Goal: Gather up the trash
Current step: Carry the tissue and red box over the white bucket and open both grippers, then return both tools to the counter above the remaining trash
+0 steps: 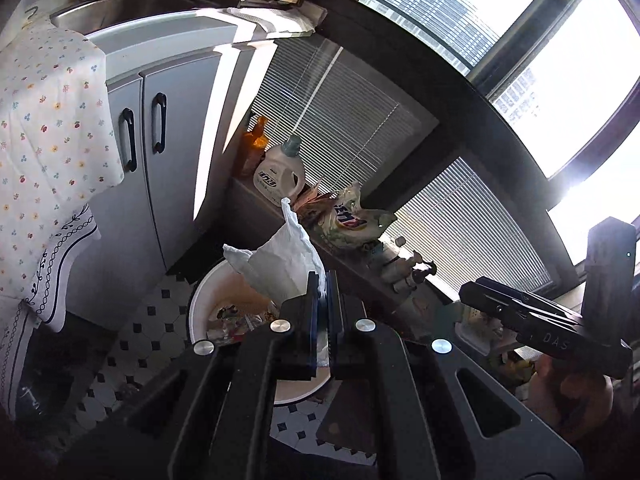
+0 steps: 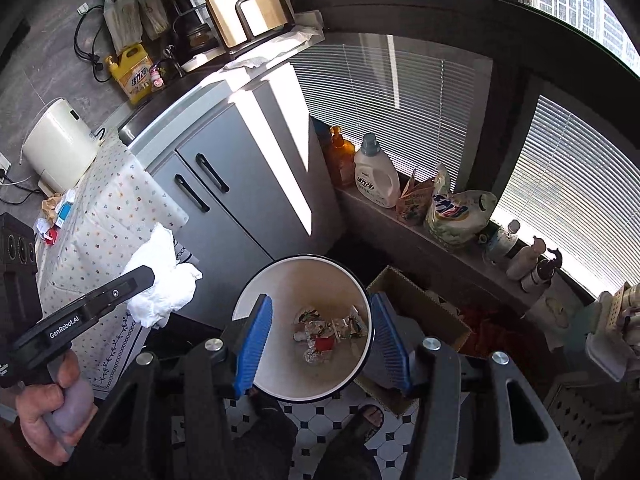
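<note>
left gripper (image 1: 322,280) pinches a crumpled white tissue (image 1: 280,264) above the trash bin (image 2: 256,300), right gripper (image 2: 320,344) parted and empty over its mouth; released off-centre, the light tissue could drift onto the tiled floor (image 2: 320,420).

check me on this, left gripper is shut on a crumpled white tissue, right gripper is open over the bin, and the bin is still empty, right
Not quite: the bin is not empty. The right wrist view shows foil and coloured wrappers lying at its bottom. The rest stands: the left gripper is shut on the crumpled white tissue, and the right gripper is open over the bin.
</note>
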Action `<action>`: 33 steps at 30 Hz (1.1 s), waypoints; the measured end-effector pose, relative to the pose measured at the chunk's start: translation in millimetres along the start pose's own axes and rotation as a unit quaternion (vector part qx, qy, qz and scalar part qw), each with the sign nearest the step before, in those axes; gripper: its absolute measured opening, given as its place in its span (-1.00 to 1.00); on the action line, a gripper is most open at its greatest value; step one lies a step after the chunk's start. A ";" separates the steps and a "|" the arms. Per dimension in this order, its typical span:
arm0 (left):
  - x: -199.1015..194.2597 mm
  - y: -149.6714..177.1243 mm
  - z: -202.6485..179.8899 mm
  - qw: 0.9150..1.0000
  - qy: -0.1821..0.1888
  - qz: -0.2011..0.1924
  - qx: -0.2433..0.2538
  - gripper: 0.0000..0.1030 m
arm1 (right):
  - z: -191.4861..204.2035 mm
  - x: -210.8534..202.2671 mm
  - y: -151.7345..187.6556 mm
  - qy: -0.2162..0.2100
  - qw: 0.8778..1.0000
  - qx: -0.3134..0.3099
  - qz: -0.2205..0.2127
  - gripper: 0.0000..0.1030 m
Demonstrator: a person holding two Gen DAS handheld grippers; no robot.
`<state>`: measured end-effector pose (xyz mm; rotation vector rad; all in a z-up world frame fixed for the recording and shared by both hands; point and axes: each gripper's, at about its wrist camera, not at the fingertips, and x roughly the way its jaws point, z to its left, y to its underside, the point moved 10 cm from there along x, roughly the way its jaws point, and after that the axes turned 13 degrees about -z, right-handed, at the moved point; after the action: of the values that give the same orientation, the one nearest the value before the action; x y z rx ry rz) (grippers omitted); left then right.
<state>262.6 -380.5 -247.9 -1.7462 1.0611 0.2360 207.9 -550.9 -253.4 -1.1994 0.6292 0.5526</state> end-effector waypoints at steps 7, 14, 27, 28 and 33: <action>15.5 9.9 -18.7 0.999 0.013 0.027 0.016 -0.02 | -16.3 -6.7 -1.9 0.014 1.000 0.018 -0.009 0.02; 0.2 0.7 4.1 1.000 -0.011 0.017 0.015 0.15 | 0.1 -1.0 -2.9 0.001 1.000 0.016 -0.007 0.02; -69.6 -45.5 89.2 0.994 -0.089 -0.054 -0.021 0.46 | 89.1 16.7 -24.9 -0.047 0.998 -0.031 -0.015 0.41; -76.5 -49.1 96.8 0.993 -0.097 -0.061 -0.023 0.50 | 97.6 18.0 -26.7 -0.050 0.998 -0.034 -0.016 0.46; -114.4 -68.9 138.2 0.986 -0.133 -0.098 -0.037 0.70 | 143.6 24.0 -37.7 -0.065 0.996 -0.054 -0.030 0.64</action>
<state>289.6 -197.6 -195.5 -1.8130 0.6918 0.3780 272.6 -421.9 -211.2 -1.2678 0.4558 0.6160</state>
